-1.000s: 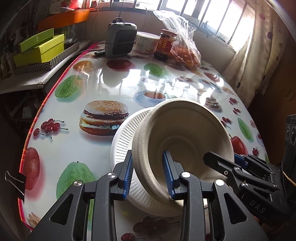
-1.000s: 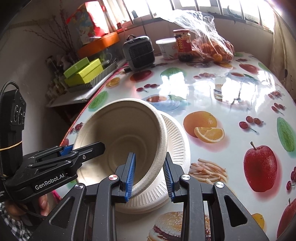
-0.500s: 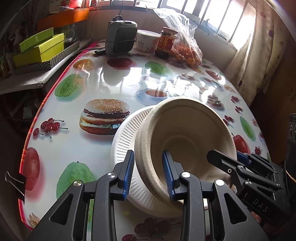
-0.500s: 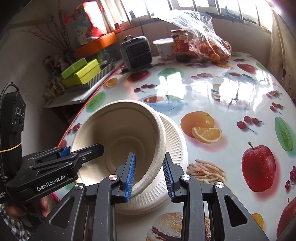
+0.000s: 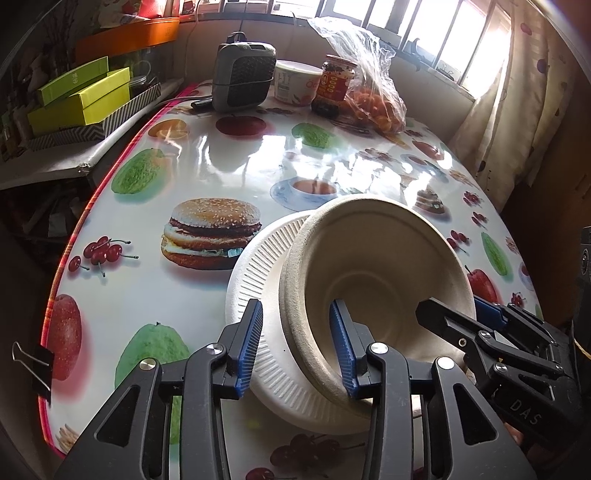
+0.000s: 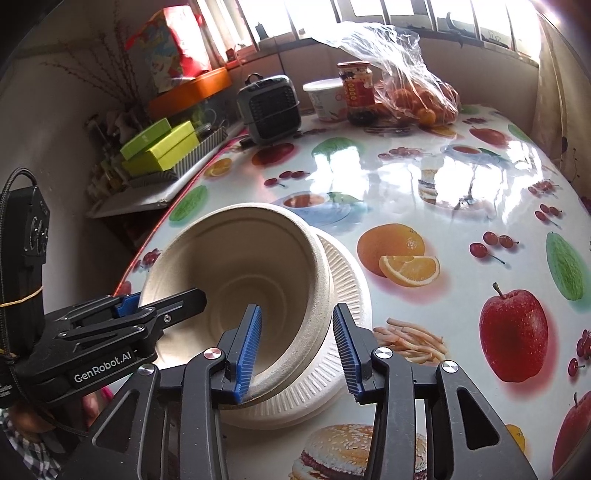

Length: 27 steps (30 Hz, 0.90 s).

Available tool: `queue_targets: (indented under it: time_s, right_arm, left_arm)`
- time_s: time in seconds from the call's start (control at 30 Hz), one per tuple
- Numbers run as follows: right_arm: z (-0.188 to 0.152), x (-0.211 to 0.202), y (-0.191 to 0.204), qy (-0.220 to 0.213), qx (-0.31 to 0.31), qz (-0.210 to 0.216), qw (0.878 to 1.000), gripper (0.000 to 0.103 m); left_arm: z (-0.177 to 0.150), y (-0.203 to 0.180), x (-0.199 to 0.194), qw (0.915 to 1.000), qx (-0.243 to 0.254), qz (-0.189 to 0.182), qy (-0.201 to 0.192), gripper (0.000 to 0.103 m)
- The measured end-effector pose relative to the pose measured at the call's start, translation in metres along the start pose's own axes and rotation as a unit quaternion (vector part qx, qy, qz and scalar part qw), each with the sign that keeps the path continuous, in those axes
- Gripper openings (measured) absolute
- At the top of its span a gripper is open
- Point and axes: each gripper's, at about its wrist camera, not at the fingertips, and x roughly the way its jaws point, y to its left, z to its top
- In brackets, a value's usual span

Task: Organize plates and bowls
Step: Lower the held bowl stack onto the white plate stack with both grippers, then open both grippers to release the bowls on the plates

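Home dining nook: desk (image 5: 229, 162) w/ fruit-print oilcloth, jar (image 5: 335, 85), tub (image 5: 295, 83), bag of oranges (image 5: 373, 99), small heater (image 5: 243, 81), barred window (image 5: 424, 26) w/ curtain (image 5: 517, 92).

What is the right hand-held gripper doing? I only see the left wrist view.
Observer: The right hand-held gripper straddles the bowl rim. Its jaws have just been opening, and the pads are off the rim.
Operator: What's on the cloth past the plate on that side?
Observer: A printed orange with a slice, and printed fries.
Operator: Can you see a person?
Observer: Only a checked sleeve in the bottom corner.
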Motion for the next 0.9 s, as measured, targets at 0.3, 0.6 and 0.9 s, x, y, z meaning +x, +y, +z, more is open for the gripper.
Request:
queue_targets:
  time_s: [0.3, 0.6, 0.9]
  right_arm:
    - [0.0016, -0.0027, -0.0006, -0.003, 0.001, -0.001, 1.0, 0.047]
    - [0.0025, -0.0058, 0.0011, -0.007, 0.002, -0.003, 1.0, 0.048]
    - [0.0038, -0.0083, 0.0004, -0.014, 0.006, -0.003, 1.0, 0.055]
  left_arm:
    - [0.0007, 0.0016, -0.0013, 1.0, -0.002, -0.003, -0.004, 0.046]
    - [0.0009, 0.0018, -0.0041, 1.0, -0.002, -0.002, -0.006, 0.047]
    - [0.001, 0.0034, -0.0059, 0.9999, -0.005, -0.003, -0.011, 0.057]
